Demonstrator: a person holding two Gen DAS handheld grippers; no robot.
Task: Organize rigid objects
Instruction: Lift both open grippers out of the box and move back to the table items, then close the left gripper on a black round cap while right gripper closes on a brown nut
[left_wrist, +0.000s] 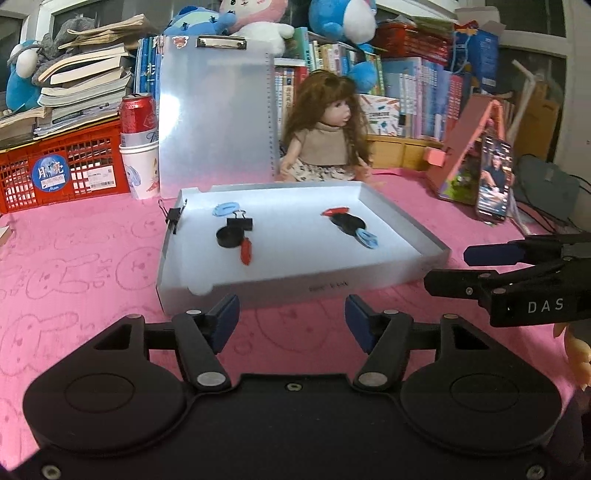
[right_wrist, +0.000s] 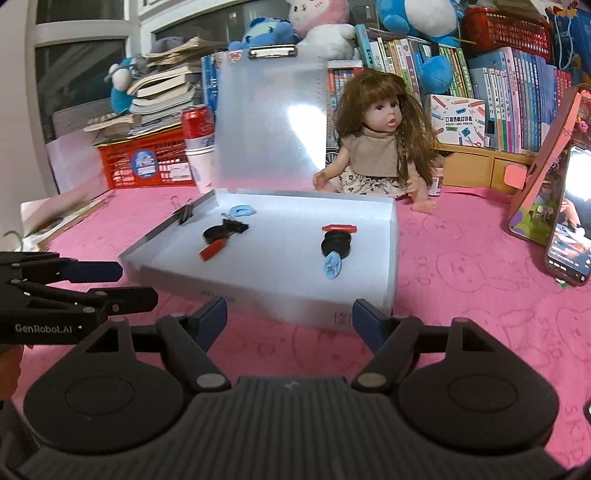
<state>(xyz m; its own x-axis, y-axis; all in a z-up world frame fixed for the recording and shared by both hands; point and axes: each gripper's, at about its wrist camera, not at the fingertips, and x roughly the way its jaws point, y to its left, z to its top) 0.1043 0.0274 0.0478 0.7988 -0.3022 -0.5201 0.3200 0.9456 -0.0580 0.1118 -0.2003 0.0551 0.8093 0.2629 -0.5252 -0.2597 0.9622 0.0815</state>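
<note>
Left wrist view first: the left gripper (left_wrist: 291, 323) hangs over the pink cloth (left_wrist: 92, 266) just short of the tray's near wall, its blue pads spread apart with nothing between them. Off to the right of it the right gripper (left_wrist: 476, 269) reaches in sideways, also clear of the tray (left_wrist: 417, 236). From the right wrist view that right gripper (right_wrist: 290, 321) has its jaws standing wide and empty, pointed at the tray's near corner.

Inside the tray lie two small clusters, well apart. Toward its left side sit a black disc (left_wrist: 229, 236), a black binder clip (left_wrist: 240, 222) touching it, a red piece (left_wrist: 246, 251) in front and a pale blue piece (left_wrist: 226, 208) behind. Toward its right side another black disc (left_wrist: 349, 222) lies between a red piece (left_wrist: 334, 211) and a blue piece (left_wrist: 366, 238). A second binder clip (left_wrist: 173, 215) grips the tray's left wall.

Behind the tray a clipboard (left_wrist: 216, 110) stands upright, with a doll (left_wrist: 328, 129) seated to its right.
</note>
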